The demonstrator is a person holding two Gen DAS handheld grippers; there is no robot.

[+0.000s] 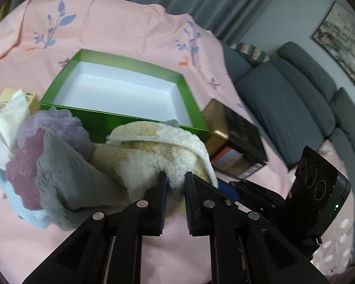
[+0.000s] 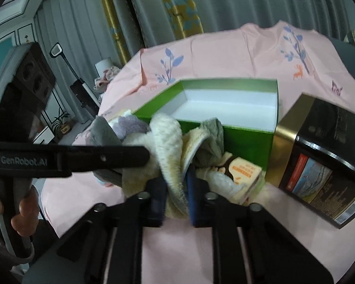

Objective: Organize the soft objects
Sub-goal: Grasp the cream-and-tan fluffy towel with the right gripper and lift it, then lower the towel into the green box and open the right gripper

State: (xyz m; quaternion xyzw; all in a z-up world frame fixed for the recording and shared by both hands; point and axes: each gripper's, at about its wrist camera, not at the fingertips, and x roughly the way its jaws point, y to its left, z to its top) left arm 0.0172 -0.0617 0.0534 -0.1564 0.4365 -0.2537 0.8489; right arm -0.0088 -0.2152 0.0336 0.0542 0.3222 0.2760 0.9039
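— At six o'clock of the green box (image 1: 120,118), what lies there?
— The cream towel (image 1: 153,151), against the box's front wall on the pink cloth (image 1: 130,30).
— And the tongs?
— The left gripper (image 1: 175,177) pinches its fluffy edge; the right gripper (image 2: 176,184) clamps another fold.
— Anything at nine o'clock?
— A purple-grey cloth (image 1: 54,165), touching the towel.
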